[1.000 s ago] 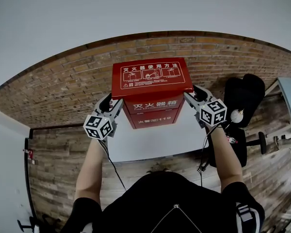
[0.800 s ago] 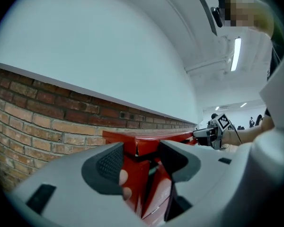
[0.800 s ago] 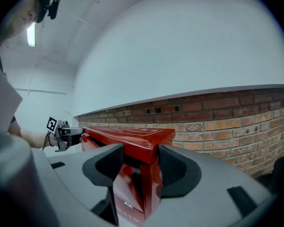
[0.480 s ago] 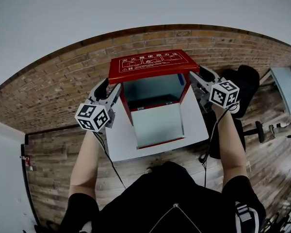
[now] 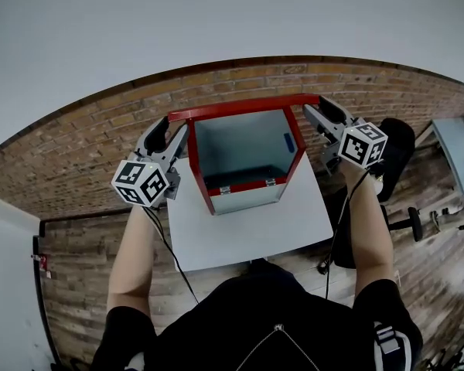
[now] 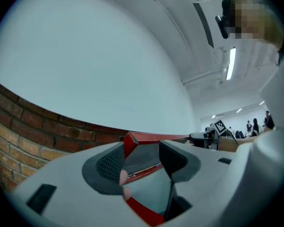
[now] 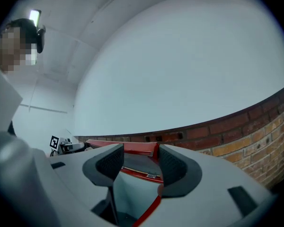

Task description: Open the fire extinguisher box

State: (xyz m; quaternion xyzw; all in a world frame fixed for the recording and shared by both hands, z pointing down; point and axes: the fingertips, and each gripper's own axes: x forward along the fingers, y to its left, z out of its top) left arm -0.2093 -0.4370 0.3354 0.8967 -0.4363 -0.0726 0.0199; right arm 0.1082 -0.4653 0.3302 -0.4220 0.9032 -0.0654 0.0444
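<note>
On my left, the left gripper (image 5: 168,136) sits against the upper left corner of the fire extinguisher box (image 5: 202,178). In the left gripper view its jaws stand apart, with the red corner of the raised lid (image 6: 151,137) in the gap between them, close to the left pad (image 6: 111,163); I see no clamping. The box stands open on the white surface (image 5: 247,230), backed up against the brick wall (image 5: 85,141). Its lid (image 5: 243,105) is swung up and back, so I can look straight into the pale grey interior, where a small blue patch (image 5: 288,141) shows on the right inner wall. On the right, the right gripper (image 5: 319,114) is at the upper right corner of the box. Its own view shows its jaws parted too, with the lid's red edge (image 7: 137,148) running across the gap, the jaws not squeezing it. Beyond it, a black chair (image 5: 394,145) stands on the wooden floor (image 5: 85,284).
</note>
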